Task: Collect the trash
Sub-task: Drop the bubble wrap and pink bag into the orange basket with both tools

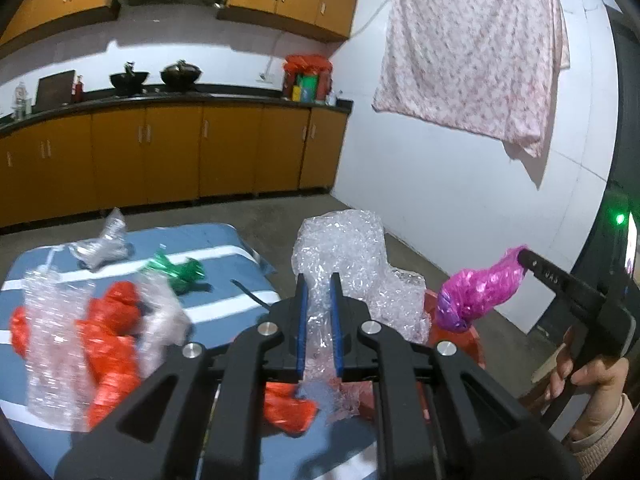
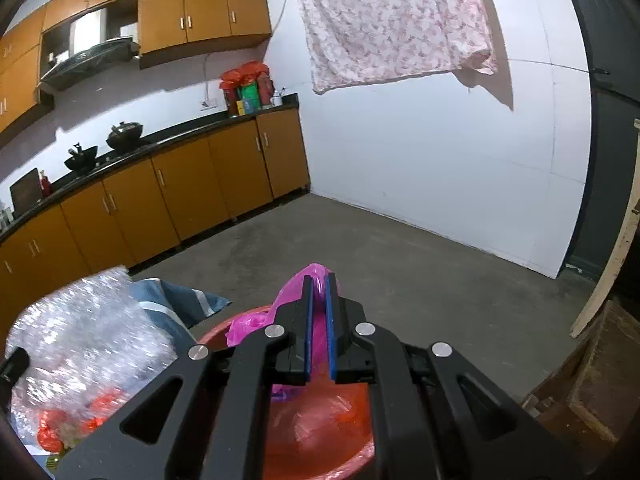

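Observation:
My left gripper point(image 1: 319, 280) is shut on a crumpled sheet of clear bubble wrap point(image 1: 352, 264), held above the blue striped table point(image 1: 224, 308) near the red basin point(image 1: 452, 336). My right gripper point(image 2: 319, 282) is shut on a magenta plastic bag point(image 2: 288, 300) and holds it over the red basin point(image 2: 320, 420); it also shows in the left wrist view point(image 1: 520, 258) with the magenta bag point(image 1: 480, 292). On the table lie red plastic bags point(image 1: 112, 340), more clear wrap point(image 1: 52, 340), a green wrapper point(image 1: 180, 272) and a clear wrapper point(image 1: 100, 248).
Orange kitchen cabinets point(image 1: 160, 152) with a dark counter run along the back. A white wall with a hanging floral cloth point(image 1: 472, 48) stands to the right. The floor point(image 2: 400, 264) is bare concrete. A wooden crate point(image 2: 600, 380) sits at the right.

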{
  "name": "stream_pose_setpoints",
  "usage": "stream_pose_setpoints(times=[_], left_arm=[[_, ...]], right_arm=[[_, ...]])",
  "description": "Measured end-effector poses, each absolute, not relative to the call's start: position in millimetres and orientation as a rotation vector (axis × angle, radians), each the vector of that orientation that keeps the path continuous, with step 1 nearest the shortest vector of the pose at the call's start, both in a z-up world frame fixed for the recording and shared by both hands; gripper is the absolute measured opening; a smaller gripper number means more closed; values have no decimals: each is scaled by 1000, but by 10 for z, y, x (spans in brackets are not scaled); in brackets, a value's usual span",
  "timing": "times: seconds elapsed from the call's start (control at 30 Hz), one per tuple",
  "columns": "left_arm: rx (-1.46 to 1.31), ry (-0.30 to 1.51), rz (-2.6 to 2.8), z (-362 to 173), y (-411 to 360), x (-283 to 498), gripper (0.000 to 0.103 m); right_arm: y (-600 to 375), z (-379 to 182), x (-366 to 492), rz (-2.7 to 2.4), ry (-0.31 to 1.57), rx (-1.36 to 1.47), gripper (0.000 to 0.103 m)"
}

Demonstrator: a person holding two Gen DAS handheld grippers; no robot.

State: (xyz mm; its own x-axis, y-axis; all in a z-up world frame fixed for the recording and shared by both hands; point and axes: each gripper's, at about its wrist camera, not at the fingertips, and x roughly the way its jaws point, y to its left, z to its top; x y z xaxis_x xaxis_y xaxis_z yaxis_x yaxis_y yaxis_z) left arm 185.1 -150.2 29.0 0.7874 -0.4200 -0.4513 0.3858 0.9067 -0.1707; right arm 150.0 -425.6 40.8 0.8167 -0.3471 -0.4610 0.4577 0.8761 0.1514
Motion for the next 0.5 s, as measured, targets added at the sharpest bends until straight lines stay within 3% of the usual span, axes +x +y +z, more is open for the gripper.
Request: stream_pose_setpoints(times=[0.3,0.37,0.43,0.5], left_arm=[[-31,573,-488,-34,-1901,2013,13],[-35,590,-488,-73,-1935,2057,16],[-41,602,-486,-107,-1924,2090,33],[-46,604,-473,-130,-1868,2108,41]], right_arm=[[-4343,277,1541,-422,456,287,7],[-4344,245,1566,-395,467,296,12],[-4336,209,1576,-376,475,295,20],[-4329,190,1562,-369,475,296,33]])
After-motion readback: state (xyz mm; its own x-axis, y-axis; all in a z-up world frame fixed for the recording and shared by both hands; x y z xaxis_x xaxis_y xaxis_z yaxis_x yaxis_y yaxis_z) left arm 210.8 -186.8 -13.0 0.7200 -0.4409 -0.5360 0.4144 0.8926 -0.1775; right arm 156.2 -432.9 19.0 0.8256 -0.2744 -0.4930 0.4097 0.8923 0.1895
